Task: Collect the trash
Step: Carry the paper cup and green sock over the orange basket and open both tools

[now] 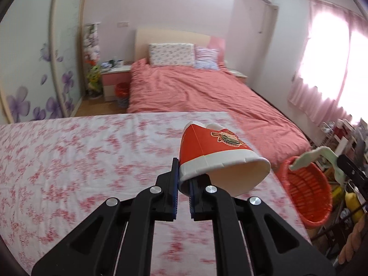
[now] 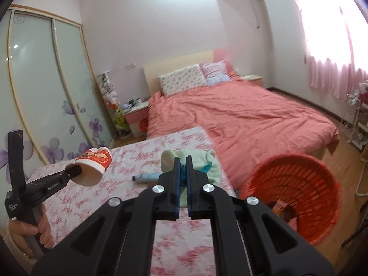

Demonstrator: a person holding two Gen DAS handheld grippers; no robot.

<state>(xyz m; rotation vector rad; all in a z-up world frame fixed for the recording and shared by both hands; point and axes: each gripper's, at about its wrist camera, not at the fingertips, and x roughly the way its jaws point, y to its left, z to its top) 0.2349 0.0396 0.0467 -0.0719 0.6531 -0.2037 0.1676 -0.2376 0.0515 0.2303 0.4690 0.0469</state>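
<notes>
In the left wrist view my left gripper [image 1: 184,174] is shut on the rim of a red and white paper cup [image 1: 216,154], held tilted above the flower-print table [image 1: 69,161]. The right wrist view shows the same cup [image 2: 93,164] in the left gripper [image 2: 76,172] at the left. My right gripper [image 2: 182,161] is shut on a pale green wrapper with teal print [image 2: 202,161]. A red plastic basket [image 2: 299,184] stands low to the right of the table and holds some scraps. The left wrist view catches that basket [image 1: 306,195], with the green wrapper [image 1: 308,157] over its rim.
A light-blue tube-like item [image 2: 147,176] lies on the table. A bed with a salmon cover [image 2: 241,119] is beyond the table. Further off are a wardrobe with flower-print doors [image 2: 46,92] on the left and shelves [image 2: 358,124] on the right. A hand [image 2: 34,227] grips the left tool.
</notes>
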